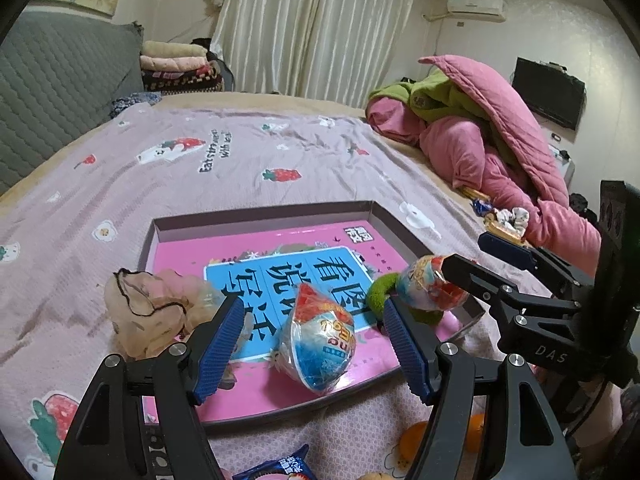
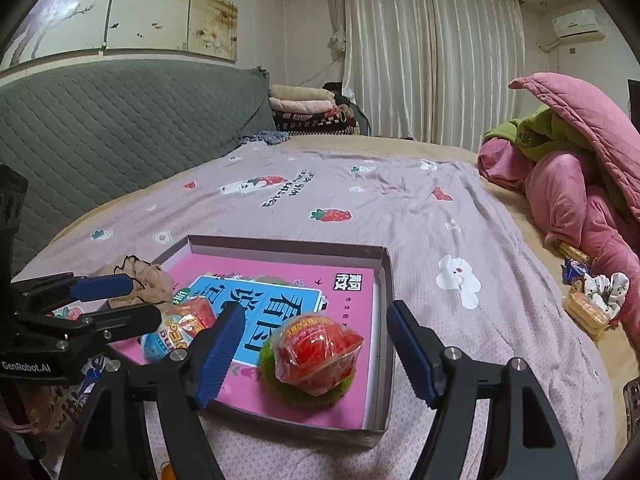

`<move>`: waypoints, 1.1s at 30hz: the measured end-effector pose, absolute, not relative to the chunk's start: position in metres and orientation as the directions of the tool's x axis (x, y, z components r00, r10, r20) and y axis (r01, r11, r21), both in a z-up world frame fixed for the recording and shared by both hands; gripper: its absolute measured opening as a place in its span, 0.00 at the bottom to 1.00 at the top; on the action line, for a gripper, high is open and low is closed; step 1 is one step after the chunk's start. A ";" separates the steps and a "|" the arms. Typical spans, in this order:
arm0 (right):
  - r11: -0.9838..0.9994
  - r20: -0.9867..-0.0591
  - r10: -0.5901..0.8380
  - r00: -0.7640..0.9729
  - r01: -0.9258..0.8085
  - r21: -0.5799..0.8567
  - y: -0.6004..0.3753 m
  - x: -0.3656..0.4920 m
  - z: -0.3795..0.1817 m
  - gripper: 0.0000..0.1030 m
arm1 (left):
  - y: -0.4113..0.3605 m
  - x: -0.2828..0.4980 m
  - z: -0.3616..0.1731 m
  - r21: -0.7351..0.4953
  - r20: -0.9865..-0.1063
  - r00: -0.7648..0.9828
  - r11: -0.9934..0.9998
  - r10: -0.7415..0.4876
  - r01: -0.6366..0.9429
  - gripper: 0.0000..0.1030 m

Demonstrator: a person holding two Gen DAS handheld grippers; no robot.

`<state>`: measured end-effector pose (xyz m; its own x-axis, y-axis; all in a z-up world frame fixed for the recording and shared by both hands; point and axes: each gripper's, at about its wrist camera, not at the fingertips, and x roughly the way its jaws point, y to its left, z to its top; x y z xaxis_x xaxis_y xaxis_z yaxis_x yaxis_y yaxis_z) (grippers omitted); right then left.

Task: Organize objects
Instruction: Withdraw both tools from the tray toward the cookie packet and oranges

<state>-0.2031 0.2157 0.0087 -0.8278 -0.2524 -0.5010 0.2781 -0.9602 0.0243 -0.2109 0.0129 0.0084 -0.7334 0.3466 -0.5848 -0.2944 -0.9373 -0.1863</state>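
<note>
A shallow box lid point(image 1: 384, 216) point(image 2: 382, 276) lies on the bed with a pink book inside. A blue wrapped snack cup point(image 1: 320, 344) point(image 2: 176, 332) lies in it, between the open fingers of my left gripper point(image 1: 316, 344). A red wrapped snack cup point(image 2: 316, 348) point(image 1: 432, 284) rests on a green scrunchie point(image 2: 304, 388) point(image 1: 380, 292), between the open fingers of my right gripper point(image 2: 316, 354). Neither gripper holds anything. A beige sheer scrunchie point(image 1: 148, 312) point(image 2: 140, 280) lies over the lid's left edge.
Oranges point(image 1: 416, 436) and a blue snack packet point(image 1: 280, 466) lie near the front. Small packets and a floral scrunchie point(image 2: 592, 296) lie beside the pink and green quilts point(image 2: 580, 176) on the right. A grey headboard point(image 2: 120, 136) stands at the left.
</note>
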 end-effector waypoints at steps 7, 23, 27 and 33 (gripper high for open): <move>-0.957 -0.465 -0.279 -0.840 0.284 0.062 0.220 -0.199 0.016 0.74 | 0.007 -0.206 0.015 -0.187 -0.567 -0.748 -0.938 0.346 -0.292 0.75; -0.939 -0.366 -0.340 -0.866 0.336 0.076 0.219 -0.181 0.032 0.79 | -0.007 -0.193 0.030 -0.177 -0.528 -0.786 -0.946 0.324 -0.271 0.77; -0.930 -0.340 -0.365 -0.867 0.354 0.096 0.221 -0.176 0.038 0.84 | -0.013 -0.187 0.031 -0.177 -0.523 -0.791 -0.948 0.319 -0.265 0.77; -0.928 -0.313 -0.373 -0.873 0.357 0.111 0.224 -0.171 0.043 0.84 | -0.019 -0.182 0.032 -0.172 -0.513 -0.800 -0.950 0.312 -0.260 0.77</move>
